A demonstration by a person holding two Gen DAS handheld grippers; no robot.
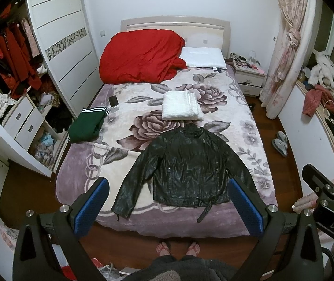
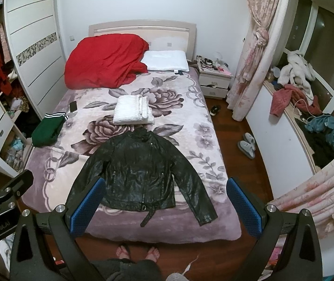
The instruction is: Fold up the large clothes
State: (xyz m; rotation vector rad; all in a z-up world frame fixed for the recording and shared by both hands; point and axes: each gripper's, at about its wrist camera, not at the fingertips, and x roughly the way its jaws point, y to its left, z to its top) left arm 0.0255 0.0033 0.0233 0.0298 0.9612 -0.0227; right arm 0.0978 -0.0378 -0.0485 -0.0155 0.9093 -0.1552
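A black leather jacket (image 1: 185,168) lies spread flat, front up, at the foot of the bed, sleeves out to both sides and a belt end hanging over the edge. It also shows in the right wrist view (image 2: 141,173). My left gripper (image 1: 168,201) is open and empty, held high above the bed's foot. My right gripper (image 2: 163,200) is open and empty, level with it, to the right. Neither touches the jacket.
On the floral blanket (image 1: 237,107) lie a folded white towel (image 1: 181,105), a folded green garment (image 1: 87,126), a phone (image 1: 113,100), a red quilt (image 1: 141,56) and a white pillow (image 1: 203,57). An open wardrobe (image 1: 14,93) stands left. Slippers (image 2: 247,145) lie on the floor at right.
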